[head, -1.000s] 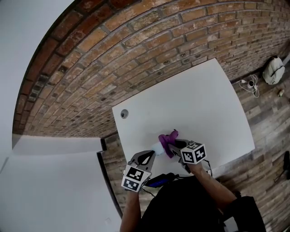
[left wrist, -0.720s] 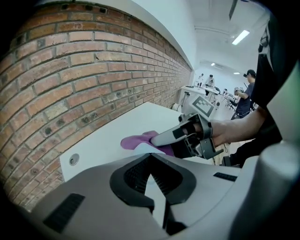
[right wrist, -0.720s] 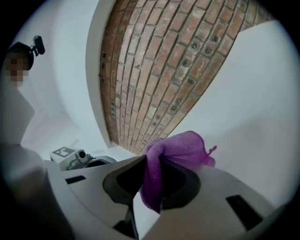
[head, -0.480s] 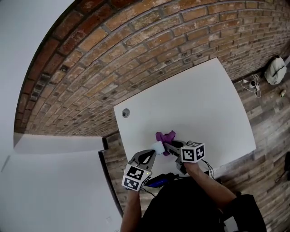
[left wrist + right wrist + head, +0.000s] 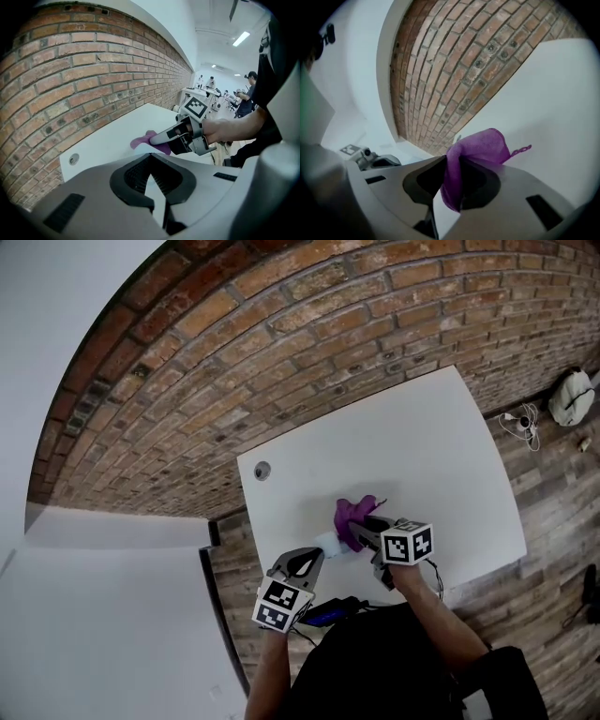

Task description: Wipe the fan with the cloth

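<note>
Head view, lower centre, left gripper clamped on small white fan, right gripper pinching purple cloth just beside it above white table, right gripper view alone shows cloth folded between closed jaws, left gripper view alone shows distant people upper right

Grey left gripper and right gripper, black-lined jaws, white cubes with black square markers, plus black top behind those cubes.

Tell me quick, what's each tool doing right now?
Left tool: closed on a small white fan, it seems.
Right tool: closed on the purple cloth.
</note>
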{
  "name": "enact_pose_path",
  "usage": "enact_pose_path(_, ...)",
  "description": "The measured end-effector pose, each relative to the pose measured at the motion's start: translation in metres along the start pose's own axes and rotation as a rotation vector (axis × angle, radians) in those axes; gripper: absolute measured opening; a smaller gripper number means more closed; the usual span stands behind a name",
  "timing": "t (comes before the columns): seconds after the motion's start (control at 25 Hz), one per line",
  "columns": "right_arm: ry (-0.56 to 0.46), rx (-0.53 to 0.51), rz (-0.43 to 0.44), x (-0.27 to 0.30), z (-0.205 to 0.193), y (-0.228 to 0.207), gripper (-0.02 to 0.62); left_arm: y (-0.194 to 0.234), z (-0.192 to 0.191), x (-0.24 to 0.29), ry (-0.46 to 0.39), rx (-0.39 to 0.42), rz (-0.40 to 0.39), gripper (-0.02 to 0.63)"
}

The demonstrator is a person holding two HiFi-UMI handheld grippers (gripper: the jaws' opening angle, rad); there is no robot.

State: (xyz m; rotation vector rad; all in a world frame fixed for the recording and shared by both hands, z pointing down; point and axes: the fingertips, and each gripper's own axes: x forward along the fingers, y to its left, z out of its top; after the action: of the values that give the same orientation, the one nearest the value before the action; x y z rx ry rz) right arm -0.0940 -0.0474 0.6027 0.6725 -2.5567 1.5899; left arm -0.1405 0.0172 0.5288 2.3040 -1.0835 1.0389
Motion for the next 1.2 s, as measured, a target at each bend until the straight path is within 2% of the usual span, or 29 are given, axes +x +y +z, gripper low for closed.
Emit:
enact_pose_path(0.08, 0.000, 0.099, 0.094, 0.012, -0.007, 0.017, 0.074, 0.000, -0.002, 0.000, 0.003, 0.001, -0.001, 0.005)
enact_pose_path(0.12, 0.002, 0.142, 0.107, 0.017, -0.014, 0.018, 0.074, 0.000, -0.002, 0.001, 0.004, 0.003, -0.001, 0.005)
enact_pose_path(0.2, -0.001, 0.173, 0.077, 0.022, -0.024, 0.008, 0.074, 0.000, -0.002, 0.002, 0.002, 0.015, 0.003, 0.005)
enact_pose_path(0.32, 0.040, 0.117, -0.016, 0.026, -0.035, -0.013, 0.074, 0.001, -0.002, 0.002, -0.002, 0.016, 0.003, 0.005)
enact_pose_path(0.52, 0.297, -0.102, -0.173, 0.027, -0.063, -0.049, 0.074, 0.000, -0.002, 0.002, -0.007, 0.003, -0.002, 0.005)
enact_pose_path(0.56, 0.306, -0.138, -0.194, 0.024, -0.057, -0.051, 0.074, -0.001, -0.002, 0.003, -0.008, 0.002, -0.004, 0.005)
enact_pose_path(0.64, 0.258, -0.186, -0.223, 0.018, -0.033, -0.048, 0.074, 0.000, -0.002, 0.003, -0.013, 0.009, -0.006, 0.005)
enact_pose_path(0.72, 0.165, -0.177, -0.188, 0.017, -0.004, -0.034, 0.074, 0.001, -0.002, 0.003, -0.013, 0.017, -0.002, 0.005)
enact_pose_path(0.8, 0.105, -0.126, -0.103, 0.022, 0.012, -0.015, 0.074, 0.002, -0.001, 0.002, -0.018, 0.012, 0.002, 0.005)
enact_pose_path(0.88, 0.110, -0.050, -0.030, 0.030, 0.007, -0.003, 0.074, 0.002, -0.001, 0.002, -0.025, 0.003, 0.004, 0.005)
enact_pose_path(0.92, 0.126, -0.017, -0.021, 0.035, -0.002, -0.002, 0.074, 0.001, -0.001, 0.002, -0.027, 0.001, 0.004, 0.005)
enact_pose_path(0.96, 0.141, 0.002, -0.034, 0.038, -0.012, -0.006, 0.074, 0.001, -0.001, 0.002, -0.028, 0.001, 0.004, 0.005)
enact_pose_path(1.08, 0.164, -0.008, -0.148, 0.039, -0.037, -0.034, 0.074, 0.002, -0.001, 0.002, -0.032, 0.002, 0.005, 0.005)
enact_pose_path(1.2, 0.292, -0.115, -0.225, 0.031, -0.060, -0.053, 0.074, 0.002, 0.000, 0.003, -0.039, -0.003, 0.008, 0.005)
